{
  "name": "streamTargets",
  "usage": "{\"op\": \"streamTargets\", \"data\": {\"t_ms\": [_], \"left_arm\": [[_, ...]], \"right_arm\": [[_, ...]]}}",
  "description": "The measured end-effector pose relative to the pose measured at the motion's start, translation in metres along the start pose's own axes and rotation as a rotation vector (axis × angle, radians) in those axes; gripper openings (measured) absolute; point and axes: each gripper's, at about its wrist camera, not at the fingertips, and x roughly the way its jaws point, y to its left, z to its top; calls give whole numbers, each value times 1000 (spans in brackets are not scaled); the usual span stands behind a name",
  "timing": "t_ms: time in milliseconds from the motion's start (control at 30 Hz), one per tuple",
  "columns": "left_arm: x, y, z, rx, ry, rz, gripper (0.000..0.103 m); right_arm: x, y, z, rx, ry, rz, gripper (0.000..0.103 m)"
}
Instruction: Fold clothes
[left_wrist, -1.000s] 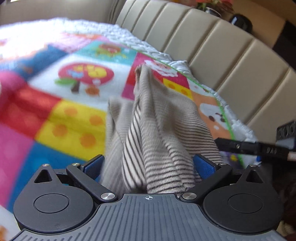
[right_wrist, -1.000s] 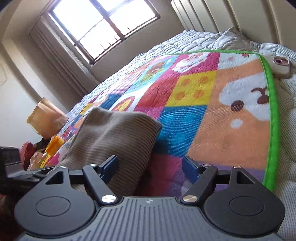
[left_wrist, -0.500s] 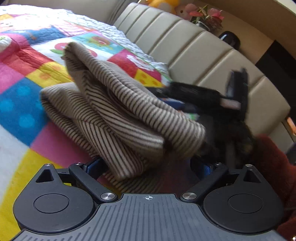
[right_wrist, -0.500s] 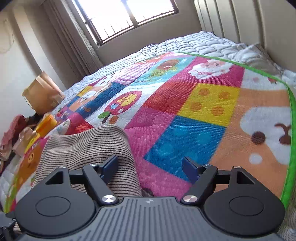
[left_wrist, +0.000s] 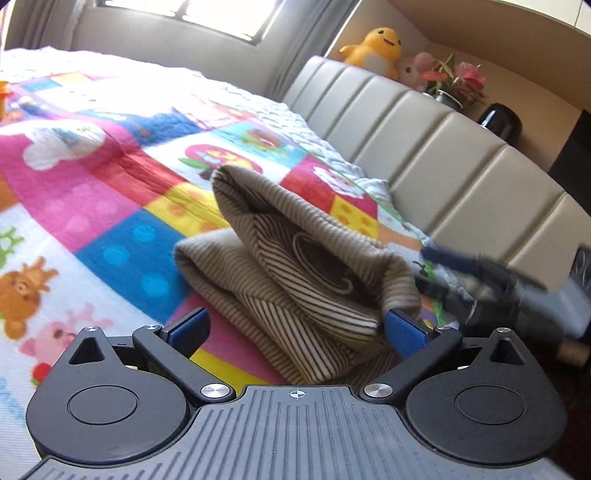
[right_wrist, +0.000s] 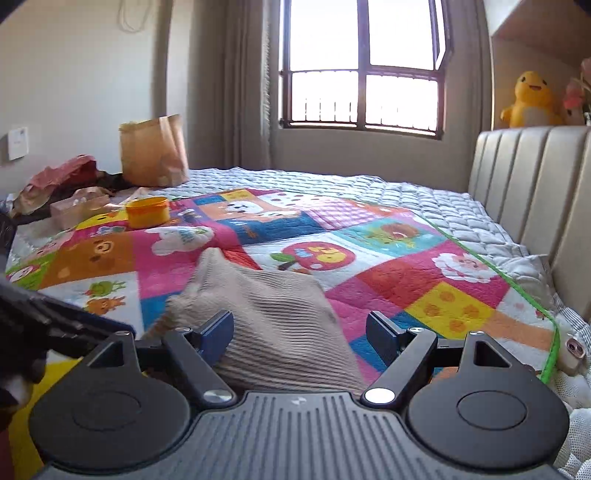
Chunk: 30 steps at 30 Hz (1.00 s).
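Striped knit top (left_wrist: 295, 280) lying bunched on bed quilt (left_wrist: 110, 206), partly folded, not flat yet. Left gripper (left_wrist: 295, 328) spread wide, fabric btwn pads, no pinch. Right gripper (right_wrist: 299, 332) at 3 o'clock, spread too, holding nothing. Squaring, final fold remaining.

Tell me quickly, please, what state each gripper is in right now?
Left gripper: open, holding nothing; the striped garment lies between its fingers.
Right gripper: open, holding nothing; the garment lies between its fingers.
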Motion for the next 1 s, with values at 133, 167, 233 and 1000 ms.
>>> {"op": "streamTargets", "data": {"t_ms": [133,167,233,1000], "left_arm": [[-7,3,5,-7,-19,30,103],[-9,3,6,-6,-23,34,103],[-11,3,10,-1,-29,41,103],[76,22,88,-32,54,-175,103]], "right_arm": [[19,8,-27,-2,90,4,81],[18,7,-28,7,89,7,81],[14,3,-27,32,89,16,81],[-26,-1,-25,27,29,13,86]]}}
